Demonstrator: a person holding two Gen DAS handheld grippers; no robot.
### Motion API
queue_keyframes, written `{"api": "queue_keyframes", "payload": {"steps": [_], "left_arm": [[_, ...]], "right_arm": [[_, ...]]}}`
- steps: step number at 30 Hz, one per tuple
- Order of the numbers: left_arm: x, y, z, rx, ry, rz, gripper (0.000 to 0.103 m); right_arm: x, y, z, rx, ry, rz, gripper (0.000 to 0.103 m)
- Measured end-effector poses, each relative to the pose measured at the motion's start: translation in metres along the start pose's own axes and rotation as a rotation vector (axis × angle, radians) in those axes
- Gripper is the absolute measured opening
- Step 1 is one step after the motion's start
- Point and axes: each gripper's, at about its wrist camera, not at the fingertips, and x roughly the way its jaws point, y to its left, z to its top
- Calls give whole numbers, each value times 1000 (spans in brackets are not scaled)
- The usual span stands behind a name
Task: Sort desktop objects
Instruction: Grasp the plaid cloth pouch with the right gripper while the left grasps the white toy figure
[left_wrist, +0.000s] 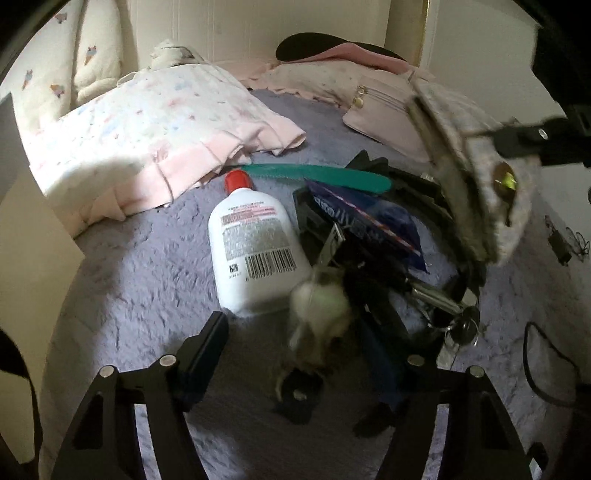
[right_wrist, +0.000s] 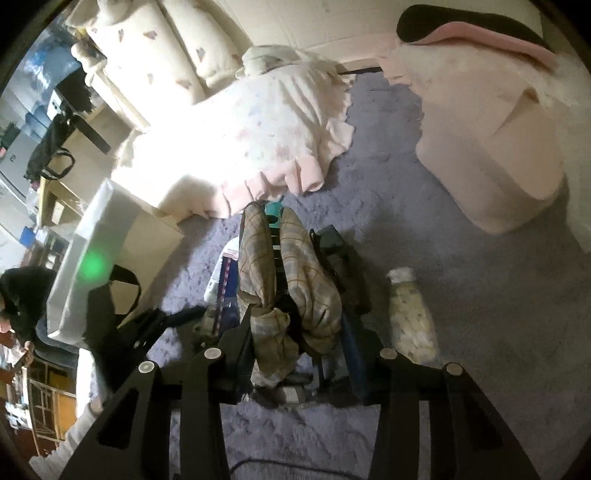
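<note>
the left gripper (left_wrist: 310, 354) is standing open, its fingers spread around a fluffy keychain (left_wrist: 321, 306) lying just right of the white bottle (left_wrist: 255, 251). beyond these, a black tray (left_wrist: 373, 206) is holding a blue packet (left_wrist: 369, 218) and a green comb (left_wrist: 317, 177). the right gripper (right_wrist: 295, 354) is clamping a plaid pouch (right_wrist: 291, 280) above that tray. judgement: lower the pouch slowly, keeping it clear of the keys.
</note>
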Motion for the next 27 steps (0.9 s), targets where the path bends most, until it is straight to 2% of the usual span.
{"api": "queue_keyframes", "payload": {"steps": [4, 6, 7, 8, 11, 16, 17, 20, 23, 25, 27], "left_arm": [[6, 0, 1, -9, 11, 15, 63], [10, -1, 2, -18, 31, 39, 52], [11, -2, 6, -28, 38, 21, 34], [10, -1, 8, -50, 45, -12, 31], [8, -4, 10, -45, 71, -2, 31], [-4, -7, 9, -44, 51, 6, 31], [-9, -8, 10, 39, 49, -46, 31], [-26, -10, 18, 35, 23, -36, 31], [-39, -15, 25, 53, 22, 8, 31], [-50, -19, 28, 48, 43, 57, 31], [-62, -21, 31, 39, 67, 63, 31]], "right_arm": [[-7, -16, -3, 49, -2, -14, 42], [-7, -23, -2, 90, 0, -24, 42], [-5, -24, -2, 101, 7, -28, 42], [-1, -26, -2, 106, 18, -30, 42], [7, -25, -5, 99, 47, -46, 42], [8, -21, -6, 82, 41, -50, 42], [8, -20, -6, 80, 40, -49, 42], [6, -15, -8, 63, 37, -41, 42], [4, -8, -10, 58, 34, 1, 42], [2, -5, -10, 73, 40, 75, 42], [-3, 4, -10, 70, 37, 126, 42]]}}
